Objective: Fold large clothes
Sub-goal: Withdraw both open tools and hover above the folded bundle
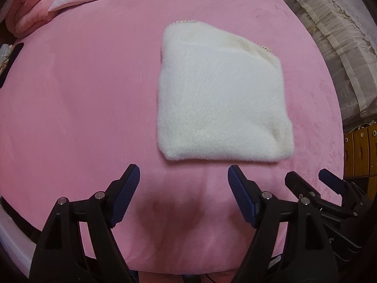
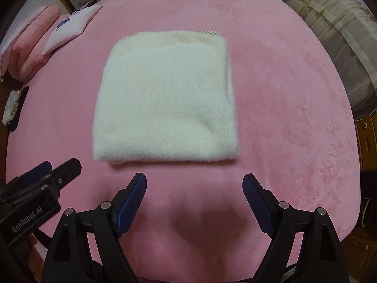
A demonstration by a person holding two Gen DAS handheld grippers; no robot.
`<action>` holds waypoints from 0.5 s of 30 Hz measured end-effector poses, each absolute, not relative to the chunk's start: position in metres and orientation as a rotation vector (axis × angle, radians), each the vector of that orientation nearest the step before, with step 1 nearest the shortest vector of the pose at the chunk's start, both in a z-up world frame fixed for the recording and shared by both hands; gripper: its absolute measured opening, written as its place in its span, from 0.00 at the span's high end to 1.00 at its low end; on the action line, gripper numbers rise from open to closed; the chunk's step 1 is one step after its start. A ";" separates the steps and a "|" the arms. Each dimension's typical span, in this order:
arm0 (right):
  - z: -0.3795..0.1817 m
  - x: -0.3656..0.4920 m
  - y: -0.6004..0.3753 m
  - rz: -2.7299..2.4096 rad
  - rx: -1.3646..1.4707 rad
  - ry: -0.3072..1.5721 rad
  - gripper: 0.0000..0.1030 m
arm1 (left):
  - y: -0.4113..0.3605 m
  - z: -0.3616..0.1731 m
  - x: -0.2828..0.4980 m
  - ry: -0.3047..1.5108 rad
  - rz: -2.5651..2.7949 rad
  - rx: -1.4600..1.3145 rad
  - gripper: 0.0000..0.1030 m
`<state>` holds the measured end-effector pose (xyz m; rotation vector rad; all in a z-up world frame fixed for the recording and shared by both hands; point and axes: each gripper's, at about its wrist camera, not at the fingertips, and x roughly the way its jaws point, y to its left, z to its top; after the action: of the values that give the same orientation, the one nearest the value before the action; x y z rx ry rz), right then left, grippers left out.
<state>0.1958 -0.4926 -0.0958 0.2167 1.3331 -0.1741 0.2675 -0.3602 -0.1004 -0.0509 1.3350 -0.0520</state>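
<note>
garment: white fluffy garment [image 1: 223, 99] folded into a squarish pad, flat on the pink bedspread [image 1: 82, 94]; centre-right in left wrist view, centre in right wrist view [image 2: 165, 99]. Type of clothing can't tell, all tucked in.
garment edges: braided cream trim [image 2: 209, 32] peeks out at the top edge only; rest hidden under folds. Yellowish patch near top, faint.
left gripper: [image 1: 183, 172] bottom of frame, jaws wide apart, nothing btwn them, just bedspread. Fingertips near garment's lower edge, not touching. Base cut off by frame bottom.
right gripper: [image 2: 194, 180] bottom of its frame, jaws wide apart, empty, tips just short of the garment's near edge. Also seen lower right in left wrist view [image 1: 311, 179], partly hidden behind left gripper's finger.
left gripper in right view: lower left [image 2: 59, 167], mostly cut off, white lettering on body.
pillow: pale pillow [image 2: 70, 28] w/ small blue print, upper left; print too small to read.
quilt: folded pink quilt [image 2: 35, 40] upper left, cropped by lens edge.
right side: bundle in cream wrapping [image 1: 329, 35] w/ tape strips, upper right; contents hidden.
far left edge: small dark + pale items [image 2: 14, 108], can't make out.
person: hands out of view.
</note>
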 end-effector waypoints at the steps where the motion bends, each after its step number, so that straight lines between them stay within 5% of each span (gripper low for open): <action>1: -0.094 0.198 -0.493 -0.174 0.219 1.332 0.17 | -0.360 -0.099 0.268 1.336 -0.049 -0.053 0.27; 15: -0.086 0.208 -0.502 -0.196 0.223 1.357 0.17 | -0.356 -0.103 0.276 1.336 -0.005 -0.023 0.27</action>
<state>0.2083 -0.5023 -0.0859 0.2231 1.3565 -0.1963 0.2765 -0.3561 -0.1027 -0.0227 1.3359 -0.0053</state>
